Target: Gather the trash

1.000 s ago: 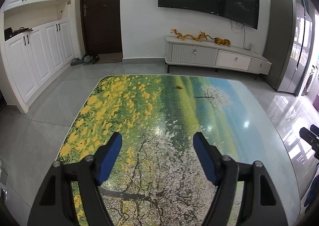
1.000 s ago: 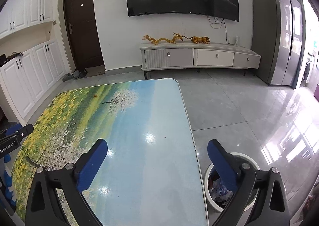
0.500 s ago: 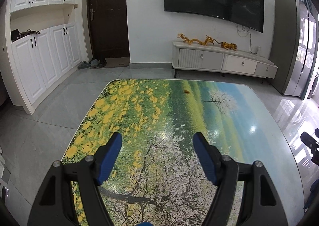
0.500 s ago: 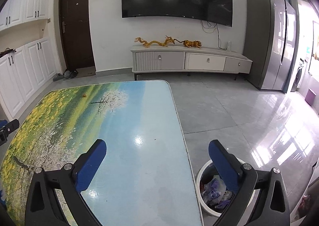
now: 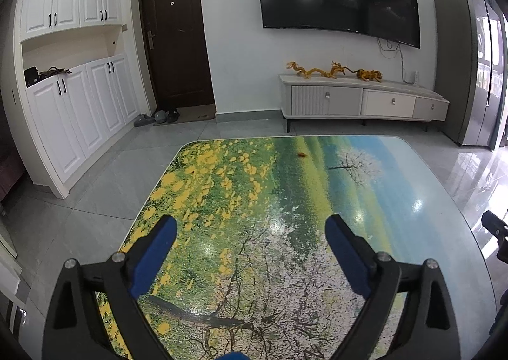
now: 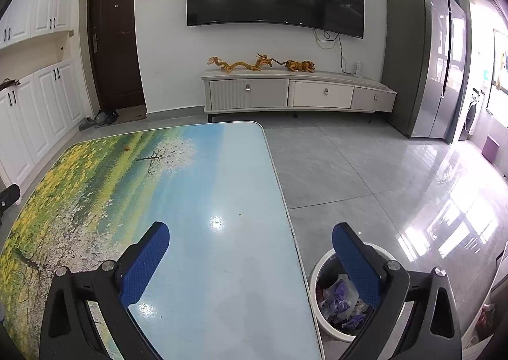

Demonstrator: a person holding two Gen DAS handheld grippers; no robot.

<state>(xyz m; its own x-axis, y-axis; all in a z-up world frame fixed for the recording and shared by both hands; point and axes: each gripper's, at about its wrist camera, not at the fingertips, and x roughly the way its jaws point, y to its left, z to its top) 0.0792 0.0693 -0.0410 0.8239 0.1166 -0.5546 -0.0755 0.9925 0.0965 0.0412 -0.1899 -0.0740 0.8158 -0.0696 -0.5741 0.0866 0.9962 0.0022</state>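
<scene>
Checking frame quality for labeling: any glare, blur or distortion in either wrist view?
Left wrist: sharp, strong fisheye bowing of walls, dark corner vignette, ceiling-light glare spots on the table. Right wrist: sharp too, a bright glare spot on the table, window light blown out on the floor at right.

A small orange scrap [image 5: 301,154] lies near the far edge of the landscape-printed table [image 5: 285,201].

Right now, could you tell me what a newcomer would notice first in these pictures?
First, the table with its bright printed landscape, filling the foreground under both open grippers. Next, the white trash bin on the floor at the table's right edge, holding crumpled wrappers. A small brown scrap lies near the far end.
</scene>
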